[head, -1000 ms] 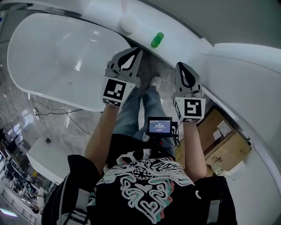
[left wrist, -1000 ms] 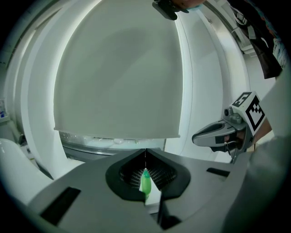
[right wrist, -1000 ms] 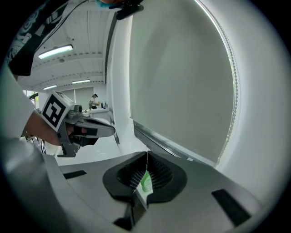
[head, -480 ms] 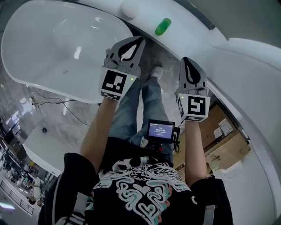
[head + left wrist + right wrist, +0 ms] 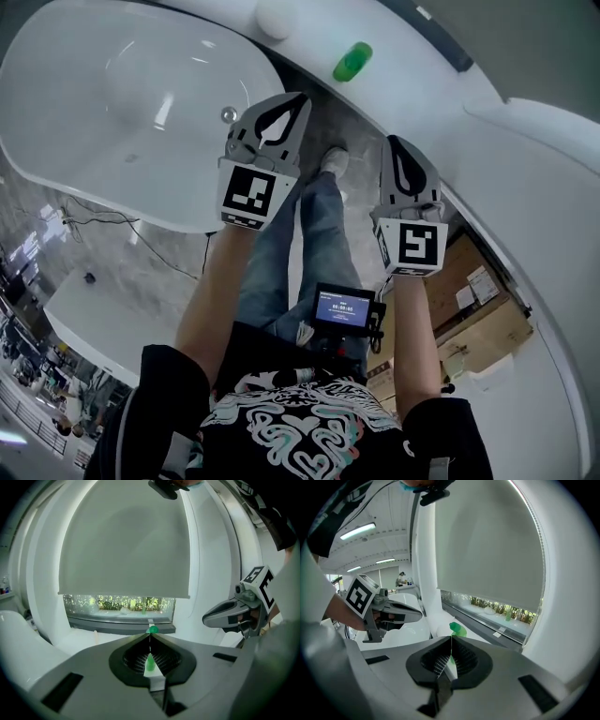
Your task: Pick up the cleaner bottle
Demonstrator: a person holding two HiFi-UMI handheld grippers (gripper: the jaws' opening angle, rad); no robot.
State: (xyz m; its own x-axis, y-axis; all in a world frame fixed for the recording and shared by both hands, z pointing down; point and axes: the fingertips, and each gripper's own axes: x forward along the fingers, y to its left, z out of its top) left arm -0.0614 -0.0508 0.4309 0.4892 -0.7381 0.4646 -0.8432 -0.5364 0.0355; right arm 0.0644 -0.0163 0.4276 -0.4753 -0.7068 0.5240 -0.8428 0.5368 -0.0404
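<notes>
The cleaner bottle (image 5: pixel 352 61) is small and green, and lies on the white ledge (image 5: pixel 412 70) behind the bathtub. My left gripper (image 5: pixel 286 99) and right gripper (image 5: pixel 398 142) hang side by side over the floor, both short of the ledge and pointing at it. Neither touches the bottle. In the left gripper view the bottle (image 5: pixel 152 630) peeks just over the closed tips of the left gripper (image 5: pixel 150 635). In the right gripper view the bottle (image 5: pixel 458 630) shows just above the right gripper (image 5: pixel 451 637). Both pairs of jaws meet with nothing between them.
A white oval bathtub (image 5: pixel 112 103) fills the left. A white round object (image 5: pixel 275 17) sits on the ledge left of the bottle. Cardboard boxes (image 5: pixel 478 319) stand at the right. A window with a lowered blind (image 5: pixel 124 545) rises behind the ledge. The person's shoes (image 5: pixel 334 159) stand on marble floor.
Both grippers have come down together, side by side, still pointed at the ledge. Their jaws have stayed closed. The bottle has not moved on the ledge.
</notes>
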